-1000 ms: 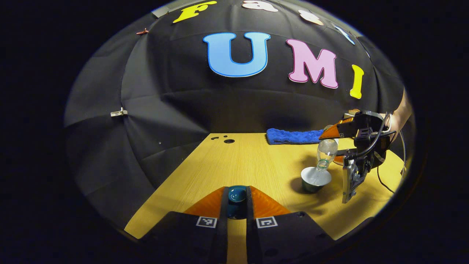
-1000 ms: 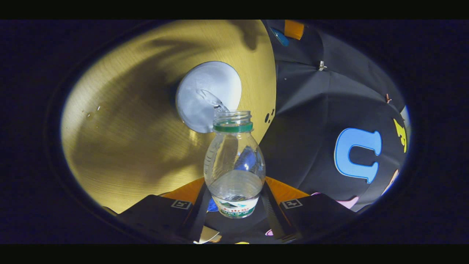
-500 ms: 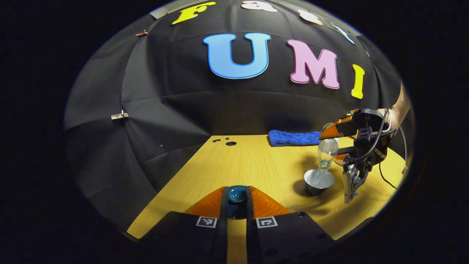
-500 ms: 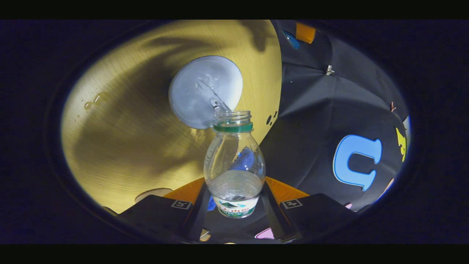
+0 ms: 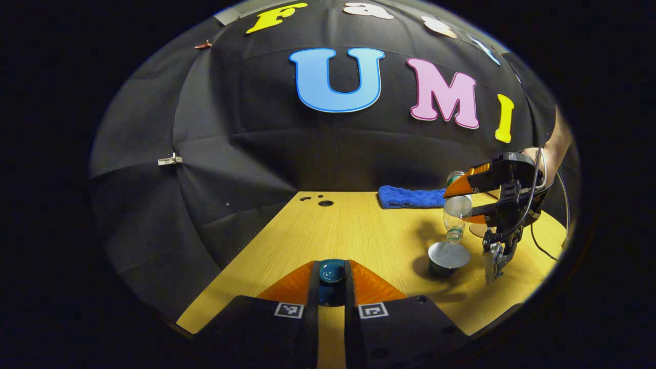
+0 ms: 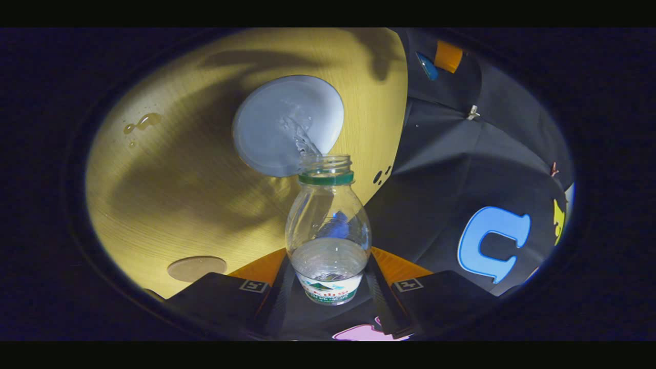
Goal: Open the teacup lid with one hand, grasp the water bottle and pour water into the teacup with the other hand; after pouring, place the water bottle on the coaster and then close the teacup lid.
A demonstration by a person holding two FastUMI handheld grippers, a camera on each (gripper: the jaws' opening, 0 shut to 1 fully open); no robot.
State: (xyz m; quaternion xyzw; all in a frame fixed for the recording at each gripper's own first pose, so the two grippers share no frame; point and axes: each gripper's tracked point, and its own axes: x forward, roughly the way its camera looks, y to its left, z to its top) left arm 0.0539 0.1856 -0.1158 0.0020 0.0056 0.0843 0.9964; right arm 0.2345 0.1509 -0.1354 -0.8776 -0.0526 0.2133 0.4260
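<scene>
My left gripper (image 5: 331, 267) is shut on the dark teal teacup lid (image 5: 331, 272) and holds it just above the wooden table (image 5: 359, 230). At the right the open teacup (image 5: 448, 256) stands full of water. My right gripper (image 5: 467, 201) is shut on the clear water bottle (image 5: 457, 210), tipped neck down over the cup. In the right gripper view the bottle (image 6: 328, 230) sits between the fingers of my right gripper (image 6: 328, 289), with a thin stream falling into the teacup (image 6: 277, 128). A round tan coaster (image 6: 197, 268) lies near the cup.
A folded blue cloth (image 5: 412, 197) lies at the table's back edge. Small holes (image 5: 325, 203) mark the table's far left. Water drops (image 6: 143, 122) sit on the wood beyond the cup. A person's hand (image 5: 556, 148) holds the right gripper, and its cable (image 5: 543, 248) trails over the table.
The right gripper has risen a little with the bottle, so its mouth stands higher above the cup. The coaster has come into the right gripper view. The left gripper still holds the lid.
</scene>
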